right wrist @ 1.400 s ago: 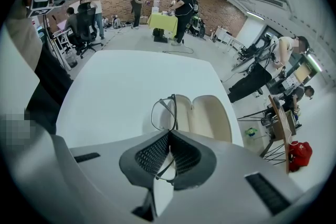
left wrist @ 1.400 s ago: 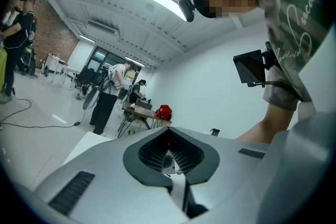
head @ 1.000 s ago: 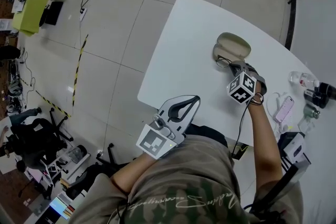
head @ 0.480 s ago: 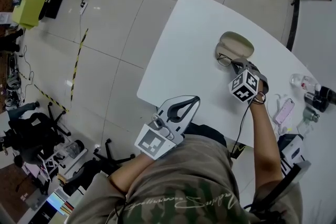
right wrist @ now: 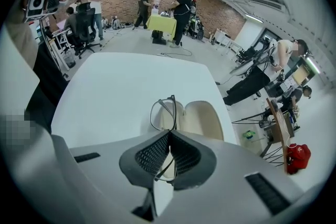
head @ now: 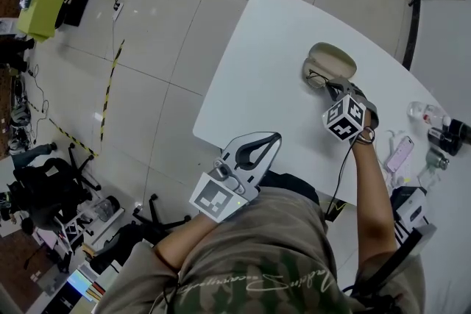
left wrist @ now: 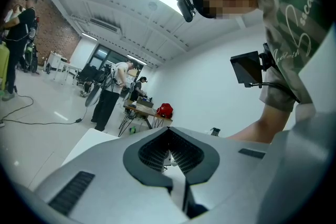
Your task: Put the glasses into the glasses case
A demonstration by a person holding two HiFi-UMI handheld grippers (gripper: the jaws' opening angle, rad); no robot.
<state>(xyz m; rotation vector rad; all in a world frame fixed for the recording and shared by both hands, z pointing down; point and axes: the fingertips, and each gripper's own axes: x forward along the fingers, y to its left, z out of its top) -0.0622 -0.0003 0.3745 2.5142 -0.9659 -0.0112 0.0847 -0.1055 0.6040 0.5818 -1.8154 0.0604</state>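
The glasses (right wrist: 164,111), pinched at the frame by the right gripper (right wrist: 169,136), have been advanced onto the rim of the open glasses case (right wrist: 203,119), so lowering and release are judged next, while the left gripper (left wrist: 169,150) is held pressed together, empty.

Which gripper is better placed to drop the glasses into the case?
Right. The right gripper is shut on the glasses at the open glasses case; the left gripper is shut, empty, by the table edge.
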